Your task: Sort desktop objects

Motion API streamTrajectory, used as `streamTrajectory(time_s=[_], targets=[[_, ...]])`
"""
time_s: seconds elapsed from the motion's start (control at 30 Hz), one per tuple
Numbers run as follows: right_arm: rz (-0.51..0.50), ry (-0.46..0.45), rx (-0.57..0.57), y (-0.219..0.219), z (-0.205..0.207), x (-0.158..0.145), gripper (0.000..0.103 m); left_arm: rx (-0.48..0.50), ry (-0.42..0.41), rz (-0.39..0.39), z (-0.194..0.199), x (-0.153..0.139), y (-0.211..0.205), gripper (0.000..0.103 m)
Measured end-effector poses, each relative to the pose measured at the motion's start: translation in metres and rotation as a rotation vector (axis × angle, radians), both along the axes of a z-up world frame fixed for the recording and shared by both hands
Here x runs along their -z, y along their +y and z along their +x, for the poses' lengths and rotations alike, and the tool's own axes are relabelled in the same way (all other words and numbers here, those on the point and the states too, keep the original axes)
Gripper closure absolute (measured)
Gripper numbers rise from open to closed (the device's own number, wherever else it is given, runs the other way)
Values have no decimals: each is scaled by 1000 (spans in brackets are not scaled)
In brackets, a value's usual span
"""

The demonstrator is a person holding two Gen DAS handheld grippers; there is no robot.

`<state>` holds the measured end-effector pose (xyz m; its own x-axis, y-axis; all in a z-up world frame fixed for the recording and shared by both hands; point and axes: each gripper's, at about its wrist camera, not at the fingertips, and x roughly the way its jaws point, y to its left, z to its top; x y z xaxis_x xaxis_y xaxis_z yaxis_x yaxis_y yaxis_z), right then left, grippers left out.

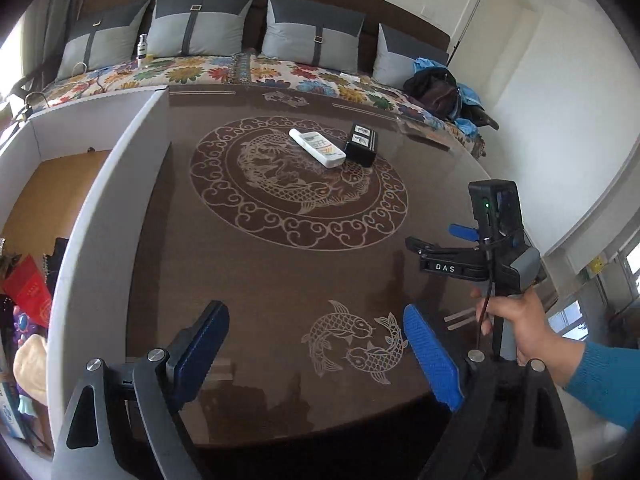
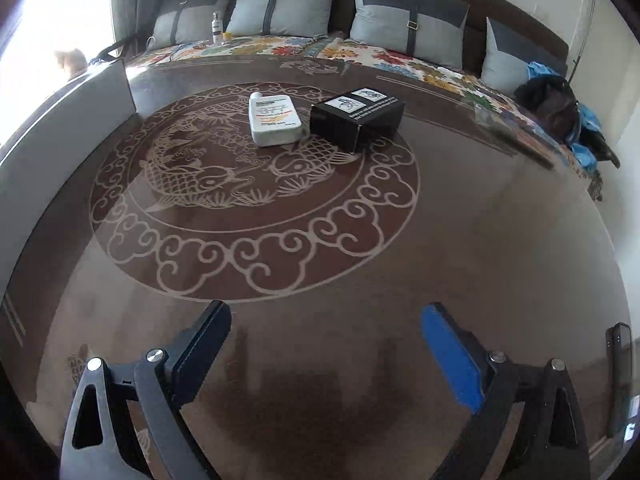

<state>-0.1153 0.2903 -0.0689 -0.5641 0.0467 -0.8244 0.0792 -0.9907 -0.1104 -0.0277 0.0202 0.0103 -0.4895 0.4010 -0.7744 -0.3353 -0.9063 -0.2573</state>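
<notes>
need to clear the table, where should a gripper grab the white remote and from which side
Grip the white remote across its narrow width, around mid-body, coming down from above. It lies flat on the table, so only its long side edges offer opposing faces. The black box sits close on its right, so keep that finger tight.

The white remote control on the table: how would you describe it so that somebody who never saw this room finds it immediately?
Start at the brown glass-topped table with the large round fish-and-cloud pattern. On the far part of that circle, toward the sofa, two things lie side by side. The white rectangular plastic remote control is the flat pale one with printed buttons; its neighbour, a black cardboard box, is dark and taller.
</notes>
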Motion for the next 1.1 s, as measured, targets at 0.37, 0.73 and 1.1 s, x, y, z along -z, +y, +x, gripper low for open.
streamTrajectory(time_s=[0.37,0.73,1.1], targets=[[-96,9,92,30,11,13,0,-34,-62,-255,-56,86,55,14],[-94,13,91,29,12,14,0,-37,-41,-291,-77,94,75,14],[-89,15,95,29,12,14,0,-60,-58,-288,-139,97,105,0]])
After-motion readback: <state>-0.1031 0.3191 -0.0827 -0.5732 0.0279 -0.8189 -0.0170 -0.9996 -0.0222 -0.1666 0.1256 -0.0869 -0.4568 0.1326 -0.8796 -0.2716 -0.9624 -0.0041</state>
